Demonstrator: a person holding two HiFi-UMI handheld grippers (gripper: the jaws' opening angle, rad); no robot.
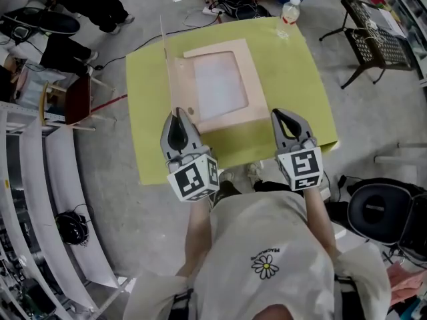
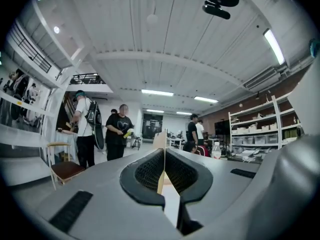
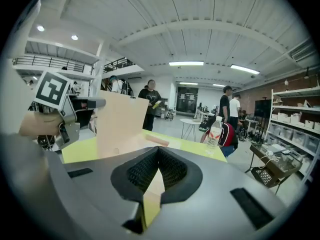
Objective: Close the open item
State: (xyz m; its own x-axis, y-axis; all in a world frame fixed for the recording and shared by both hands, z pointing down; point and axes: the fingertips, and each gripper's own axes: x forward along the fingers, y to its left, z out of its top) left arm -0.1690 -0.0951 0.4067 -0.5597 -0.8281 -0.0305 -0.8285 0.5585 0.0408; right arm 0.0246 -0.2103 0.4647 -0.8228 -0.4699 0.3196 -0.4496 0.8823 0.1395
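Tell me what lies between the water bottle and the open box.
Only bare yellow-green tabletop, seen in the head view; bottle and box stand apart.

The box [image 1: 220,85] and its thin lid [image 3: 117,124] look like pale matt cardboard (or thin board, which of the two cannot be told). The table cover [image 1: 293,79] is matt yellow-green. The left gripper [image 1: 177,114] and right gripper [image 1: 285,115] have smooth matt grey plastic shells, with black ribbed pads [image 2: 147,171]. The bottle [image 1: 288,15] is clear glossy plastic.

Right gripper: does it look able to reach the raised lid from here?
Probably yes. The lid stands upright in the left gripper's fingers, and only the low box lies between it and the right gripper.
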